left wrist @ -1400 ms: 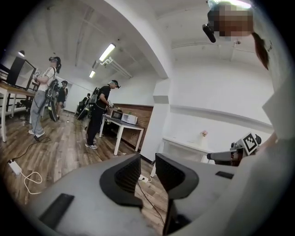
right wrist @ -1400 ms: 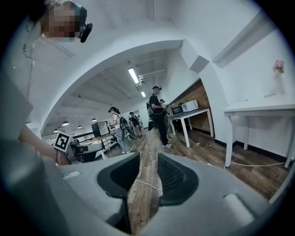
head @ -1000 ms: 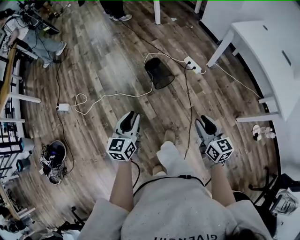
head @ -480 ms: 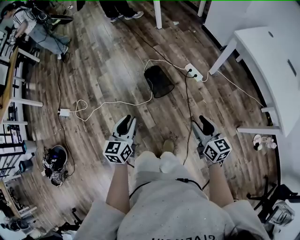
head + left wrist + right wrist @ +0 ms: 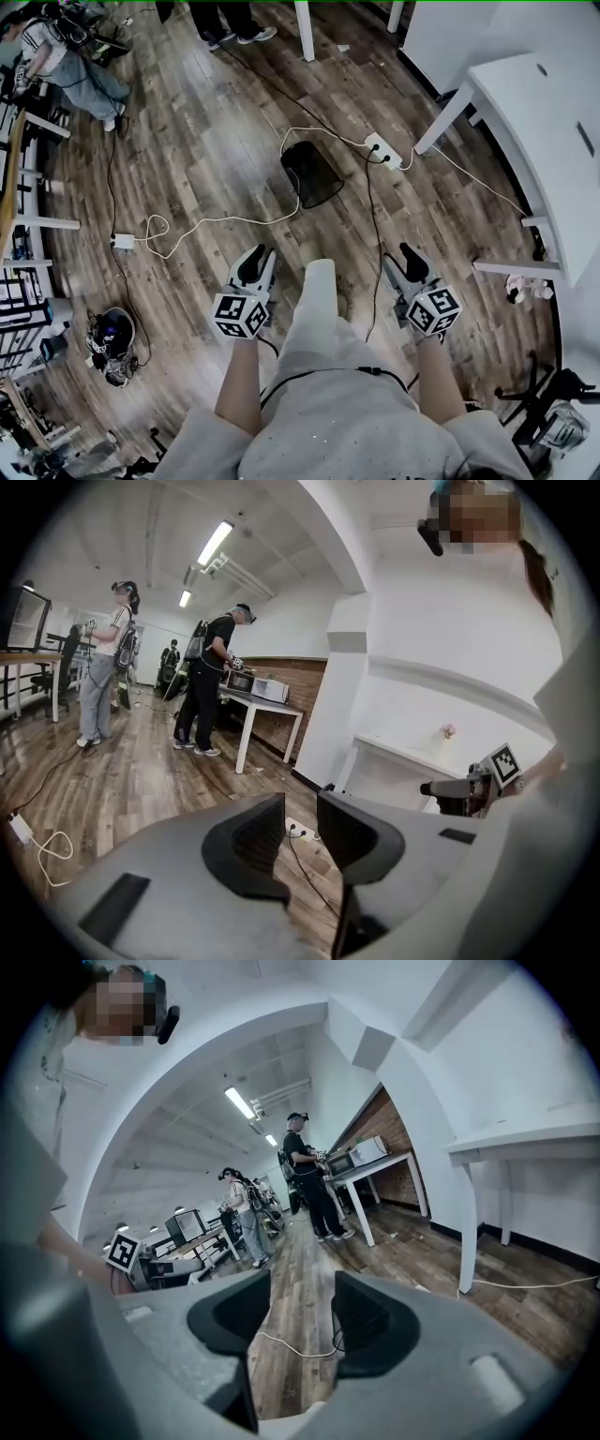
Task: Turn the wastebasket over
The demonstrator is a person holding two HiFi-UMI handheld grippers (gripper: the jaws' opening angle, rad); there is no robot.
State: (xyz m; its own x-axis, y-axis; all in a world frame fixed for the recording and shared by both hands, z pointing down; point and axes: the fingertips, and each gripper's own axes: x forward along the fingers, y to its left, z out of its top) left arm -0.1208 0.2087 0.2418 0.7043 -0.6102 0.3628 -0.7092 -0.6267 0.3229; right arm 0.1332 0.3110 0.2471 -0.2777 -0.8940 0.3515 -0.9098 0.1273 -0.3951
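A black mesh wastebasket (image 5: pixel 312 174) sits on the wooden floor, ahead of both grippers and roughly midway between them. My left gripper (image 5: pixel 255 262) hangs over the floor, short of the basket and to its left. Its jaws stand a little apart, with only floor and a power strip showing through the gap (image 5: pixel 300 832). My right gripper (image 5: pixel 410 261) is short of the basket on the right. Its jaws have just been opening and stand wide with nothing between them (image 5: pixel 302 1321). Neither gripper touches the basket.
A white cable (image 5: pixel 216 217) loops across the floor to a power strip (image 5: pixel 382 148) beside the basket. A black cable (image 5: pixel 373 234) runs past the right gripper. A white table (image 5: pixel 544 122) stands at the right. Other people (image 5: pixel 66 66) stand at the back left. A heap of gear (image 5: pixel 111 333) lies at the left.
The person has stepped forward, one leg swinging in between the grippers. The basket now lies nearer to both grippers. The right gripper's jaws stand wider apart.
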